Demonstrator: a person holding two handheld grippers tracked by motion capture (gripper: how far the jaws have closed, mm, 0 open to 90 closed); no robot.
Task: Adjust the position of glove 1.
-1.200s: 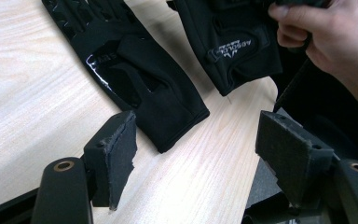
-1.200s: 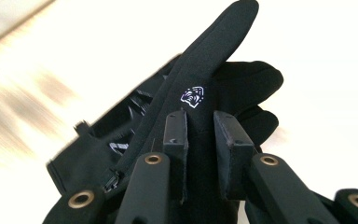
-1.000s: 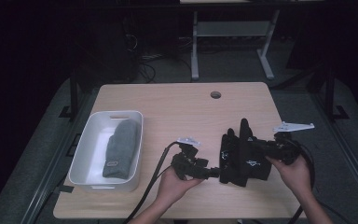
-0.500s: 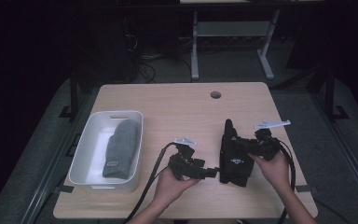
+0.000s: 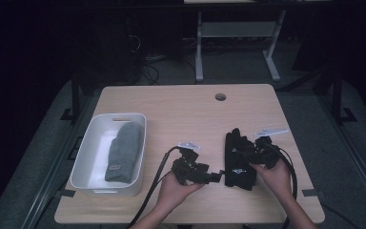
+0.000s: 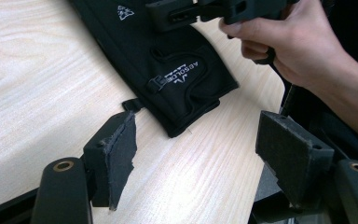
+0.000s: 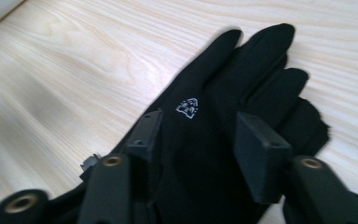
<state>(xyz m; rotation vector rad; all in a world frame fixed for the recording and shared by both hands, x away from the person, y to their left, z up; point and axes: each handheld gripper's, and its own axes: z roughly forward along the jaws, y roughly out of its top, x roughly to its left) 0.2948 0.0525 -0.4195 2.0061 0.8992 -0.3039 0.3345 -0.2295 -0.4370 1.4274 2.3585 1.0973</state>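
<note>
The soft black fabric glove (image 5: 238, 160) lies flat on the wooden surface (image 5: 181, 107). Our right gripper (image 7: 200, 140) has just been opening, jaws loosely astride it; left gripper (image 6: 205, 149) wide, empty. We'd pinch the limp, light cuff.

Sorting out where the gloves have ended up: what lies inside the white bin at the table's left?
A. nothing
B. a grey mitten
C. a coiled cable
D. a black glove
B: in the high view a grey mitten lies in the white bin, while the black glove lies flat on the table.
</note>
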